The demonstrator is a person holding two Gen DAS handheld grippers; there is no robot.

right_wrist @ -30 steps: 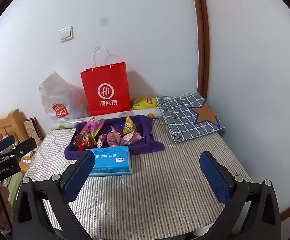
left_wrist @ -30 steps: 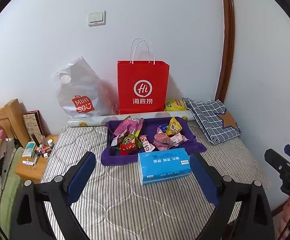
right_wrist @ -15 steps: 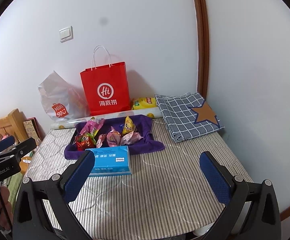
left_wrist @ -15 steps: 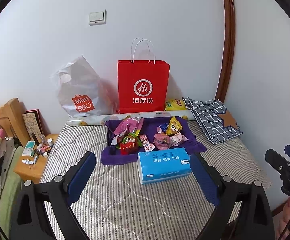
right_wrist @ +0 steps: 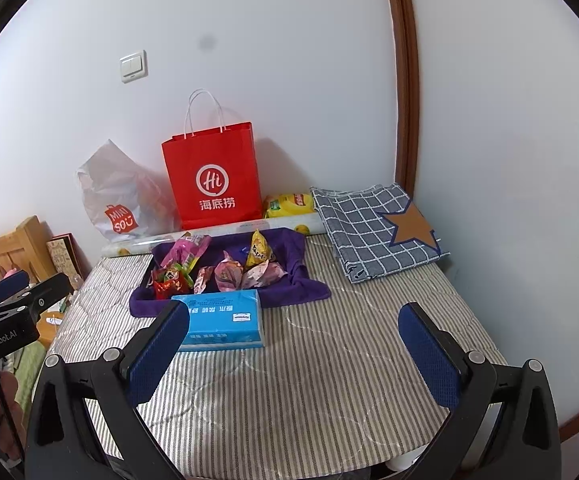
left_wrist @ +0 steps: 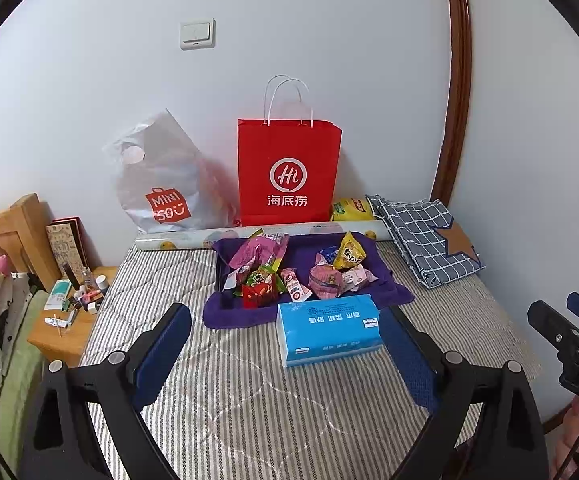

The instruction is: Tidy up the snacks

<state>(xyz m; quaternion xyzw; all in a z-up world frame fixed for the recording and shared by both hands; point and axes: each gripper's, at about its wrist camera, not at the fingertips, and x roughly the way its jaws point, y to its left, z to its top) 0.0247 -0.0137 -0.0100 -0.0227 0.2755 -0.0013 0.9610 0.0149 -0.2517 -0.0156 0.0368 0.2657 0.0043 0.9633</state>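
Several snack packets (left_wrist: 289, 272) (right_wrist: 225, 268) lie heaped in a tray lined with a purple cloth (left_wrist: 225, 316) (right_wrist: 309, 288) on a striped mattress. Among them are a yellow packet (left_wrist: 348, 255) (right_wrist: 258, 253), a red one (left_wrist: 258, 294) and pink ones (left_wrist: 263, 250). A blue tissue box (left_wrist: 329, 330) (right_wrist: 223, 320) sits just in front of the tray. My left gripper (left_wrist: 285, 354) hovers open above the mattress, short of the box, nothing between its pads. My right gripper (right_wrist: 293, 354) is also open and empty, to the right of the box.
A red paper bag (left_wrist: 288, 172) and a white plastic bag (left_wrist: 161, 184) lean on the wall behind the tray, with a rolled sheet (left_wrist: 177, 238) and a yellow bag (left_wrist: 351, 209) beside them. A folded checked cloth (left_wrist: 425, 236) lies far right. A cluttered nightstand (left_wrist: 73, 316) stands left.
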